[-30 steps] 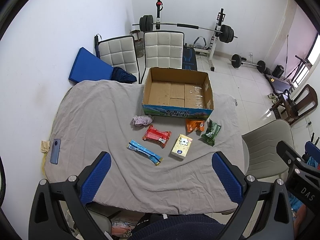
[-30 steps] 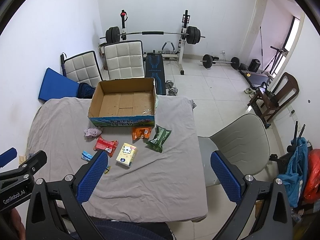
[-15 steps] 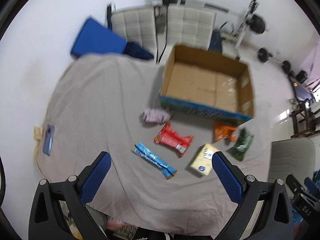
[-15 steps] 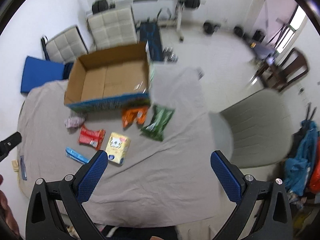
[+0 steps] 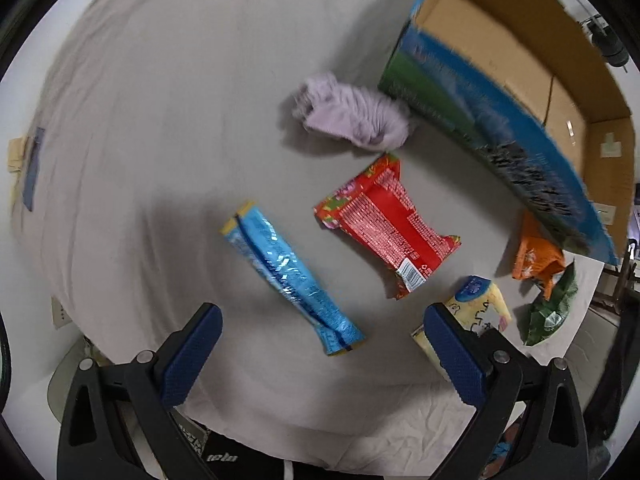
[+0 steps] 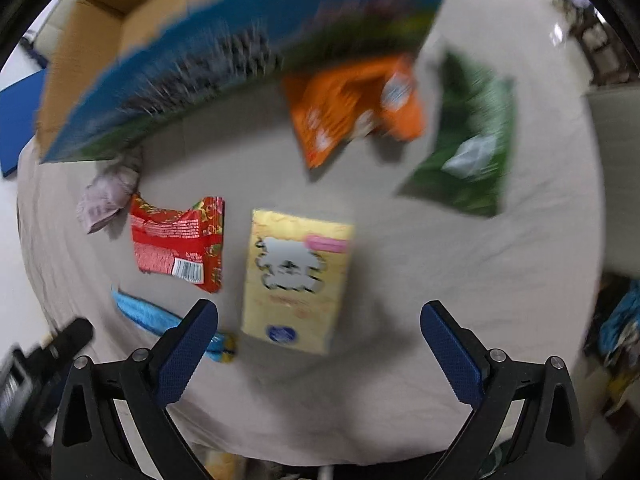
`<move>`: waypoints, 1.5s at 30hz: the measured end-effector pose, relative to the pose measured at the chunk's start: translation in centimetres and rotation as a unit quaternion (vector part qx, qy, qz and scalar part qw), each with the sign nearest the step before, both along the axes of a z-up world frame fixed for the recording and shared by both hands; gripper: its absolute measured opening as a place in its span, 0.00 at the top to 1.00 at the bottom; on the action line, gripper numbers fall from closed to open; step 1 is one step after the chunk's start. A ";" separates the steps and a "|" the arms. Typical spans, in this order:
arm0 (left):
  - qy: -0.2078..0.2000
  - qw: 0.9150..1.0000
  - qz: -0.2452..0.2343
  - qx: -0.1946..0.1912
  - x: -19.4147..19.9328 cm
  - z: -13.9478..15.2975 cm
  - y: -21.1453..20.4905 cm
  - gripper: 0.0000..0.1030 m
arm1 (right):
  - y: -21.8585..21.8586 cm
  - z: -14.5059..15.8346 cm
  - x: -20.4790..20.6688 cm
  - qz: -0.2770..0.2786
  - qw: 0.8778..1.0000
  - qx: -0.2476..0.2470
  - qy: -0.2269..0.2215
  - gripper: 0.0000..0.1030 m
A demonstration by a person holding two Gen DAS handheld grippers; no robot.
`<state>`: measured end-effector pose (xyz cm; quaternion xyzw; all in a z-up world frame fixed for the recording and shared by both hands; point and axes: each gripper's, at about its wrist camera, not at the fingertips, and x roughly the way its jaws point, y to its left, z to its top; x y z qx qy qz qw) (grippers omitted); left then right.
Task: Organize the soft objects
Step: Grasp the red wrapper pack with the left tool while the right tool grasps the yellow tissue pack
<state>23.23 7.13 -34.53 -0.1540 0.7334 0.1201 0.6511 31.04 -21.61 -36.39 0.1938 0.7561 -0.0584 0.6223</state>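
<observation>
We see a surface [image 5: 140, 128] draped in grey cloth, with an open cardboard box [image 5: 516, 92] as our landmark. Just in front of the box's printed wall lies a crumpled lilac cloth [image 5: 352, 114]; nearer us from the box are a red packet [image 5: 386, 226] and a long blue packet [image 5: 290, 276]. An orange packet [image 6: 352, 104] touches the box's front wall, with a green packet [image 6: 468, 144] beside it, and a yellow tissue pack [image 6: 296, 280] lies nearer us from the box. A phone [image 5: 33, 168] rests at the far left edge of the surface, well away from the box.

The left tool [image 5: 320, 356] hangs over the blue packet's near end, fingers spread wide and holding nothing. The right tool [image 6: 318, 350] hovers above the yellow tissue pack, likewise released and empty.

Compared with a second ago, both tools have dropped much closer to the surface: the gym equipment and chairs behind the box have left view, and the right view is blurred by motion.
</observation>
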 end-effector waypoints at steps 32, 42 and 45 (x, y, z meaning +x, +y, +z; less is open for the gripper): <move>0.060 0.965 -0.256 0.012 2.5 -9.1 -11.1 0.38 | -1.3 -5.5 -3.8 0.146 0.986 -0.024 0.078 0.35; 0.024 0.982 -0.187 0.002 2.4 -10.7 -11.2 0.39 | 1.0 -11.1 -5.0 0.126 0.989 -0.045 0.057 0.35; 0.001 0.980 -0.200 0.008 0.8 -9.3 -10.4 0.52 | 1.1 -11.8 -6.0 0.112 0.992 -0.044 0.041 0.35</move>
